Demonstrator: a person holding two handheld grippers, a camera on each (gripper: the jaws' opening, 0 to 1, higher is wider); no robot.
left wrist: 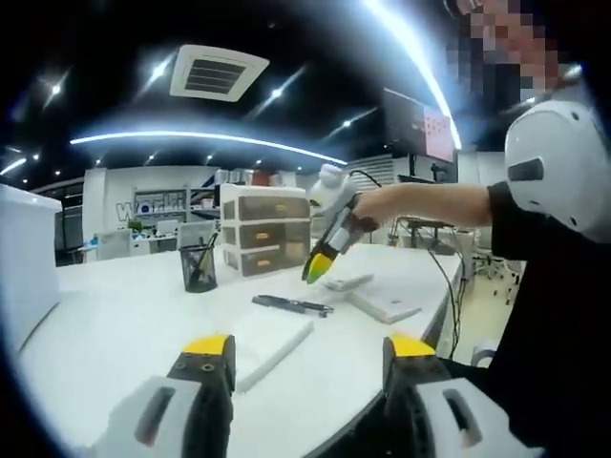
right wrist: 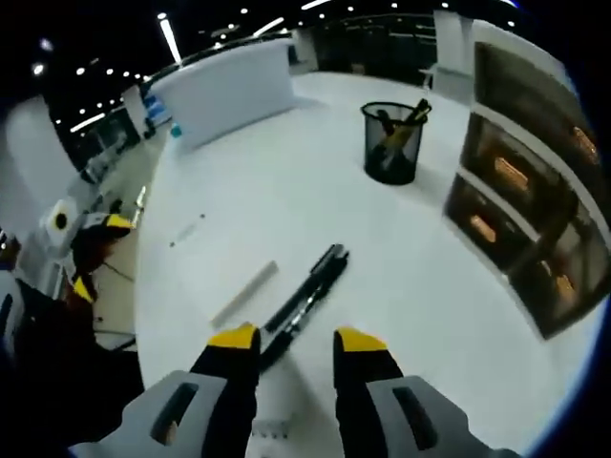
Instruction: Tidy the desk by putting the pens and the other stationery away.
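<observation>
Two yellow-tipped jaws of the left gripper [left wrist: 307,355] rise from the bottom of the left gripper view, set wide apart with nothing between them, above the near edge of a white desk [left wrist: 124,315]. On the desk, two dark pens [left wrist: 292,304] lie side by side past a flat white pad [left wrist: 270,342]. A black mesh pen cup [left wrist: 199,267] with pens in it stands further back, and beside it a drawer unit [left wrist: 264,232] with three drawers. The right gripper [left wrist: 319,266] comes in from the right, held in the person's hand, its tips pointing down over the desk near a white notebook [left wrist: 384,301]; whether its jaws are parted cannot be told here.

Seen in the right gripper view, the right gripper [right wrist: 297,344] has its jaws apart and empty, just above the near end of the pens [right wrist: 305,301]. The pen cup [right wrist: 393,141] stands well beyond, beside the drawer unit [right wrist: 520,205]. The left gripper [right wrist: 88,250] shows at the left, off the desk's edge.
</observation>
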